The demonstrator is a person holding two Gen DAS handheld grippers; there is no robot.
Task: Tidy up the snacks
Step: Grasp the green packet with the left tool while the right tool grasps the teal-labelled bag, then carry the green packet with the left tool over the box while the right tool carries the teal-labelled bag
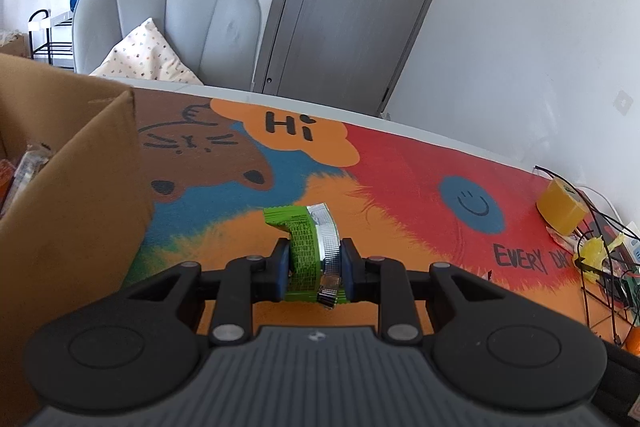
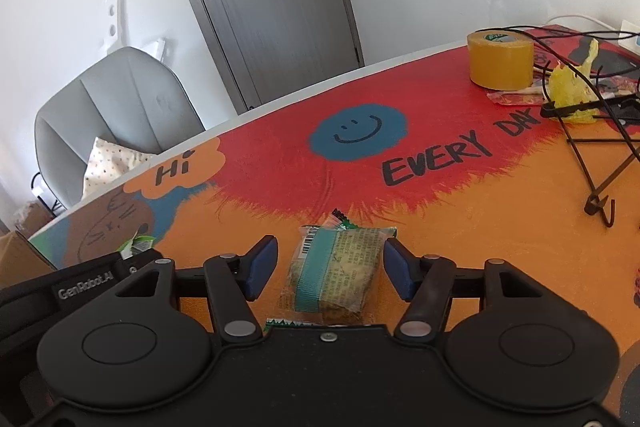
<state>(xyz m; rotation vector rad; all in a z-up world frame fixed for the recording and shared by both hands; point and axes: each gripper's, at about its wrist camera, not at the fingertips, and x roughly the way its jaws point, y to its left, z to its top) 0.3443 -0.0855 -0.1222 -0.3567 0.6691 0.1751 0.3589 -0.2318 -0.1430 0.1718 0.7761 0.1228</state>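
My left gripper [image 1: 315, 259] is shut on a green and silver snack packet [image 1: 310, 251], held above the colourful table mat next to a cardboard box [image 1: 76, 187] on the left that holds several snacks. My right gripper [image 2: 330, 263] is open, with its blue pads on either side of a clear snack packet with a teal band [image 2: 334, 273] that lies on the mat. The left gripper's body and a bit of its green packet [image 2: 138, 245] show at the left of the right wrist view.
A yellow tape roll [image 2: 500, 61] [image 1: 562, 207], a yellow crumpled wrapper [image 2: 570, 89] and black cables with a wire stand [image 2: 592, 163] sit at the mat's right. A grey armchair with a cushion [image 1: 160, 23] and a grey door [image 1: 352, 7] stand beyond the table.
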